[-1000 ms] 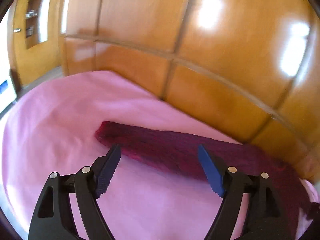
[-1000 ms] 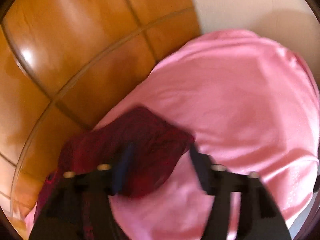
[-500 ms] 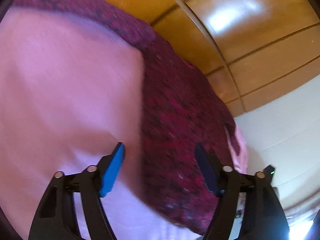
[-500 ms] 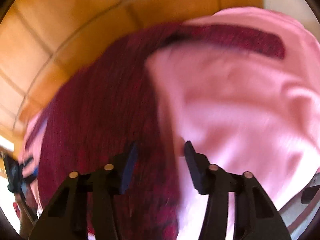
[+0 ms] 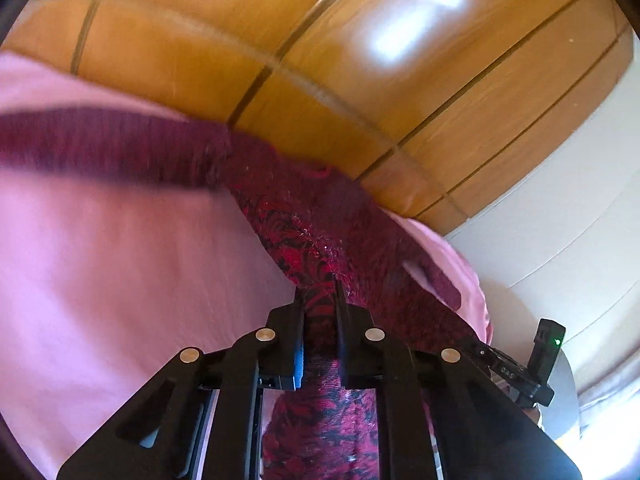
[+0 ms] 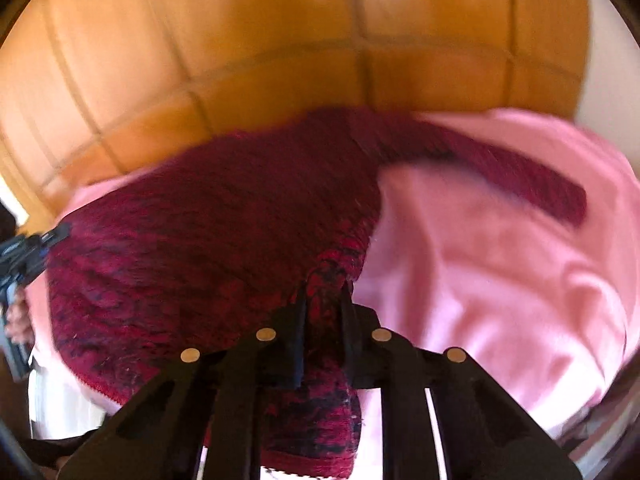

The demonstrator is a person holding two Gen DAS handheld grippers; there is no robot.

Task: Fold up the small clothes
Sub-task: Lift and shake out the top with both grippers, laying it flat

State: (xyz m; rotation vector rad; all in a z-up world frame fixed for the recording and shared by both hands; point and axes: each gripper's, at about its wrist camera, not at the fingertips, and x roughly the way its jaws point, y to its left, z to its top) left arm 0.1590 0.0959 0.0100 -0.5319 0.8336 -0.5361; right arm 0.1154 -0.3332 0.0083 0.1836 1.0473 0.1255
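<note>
Two closing grippers, left gripper (image 5: 319, 285) and right gripper (image 6: 323, 285), each pinch the fuzzy maroon knit sweater (image 5: 320, 216) lying mid-frame on a smooth pink bedsheet (image 5: 120, 260); glossy wooden panels (image 5: 320, 40) fill the top.

one red garment (image 5: 320, 216), one pink sheet (image 5: 120, 260)
</note>
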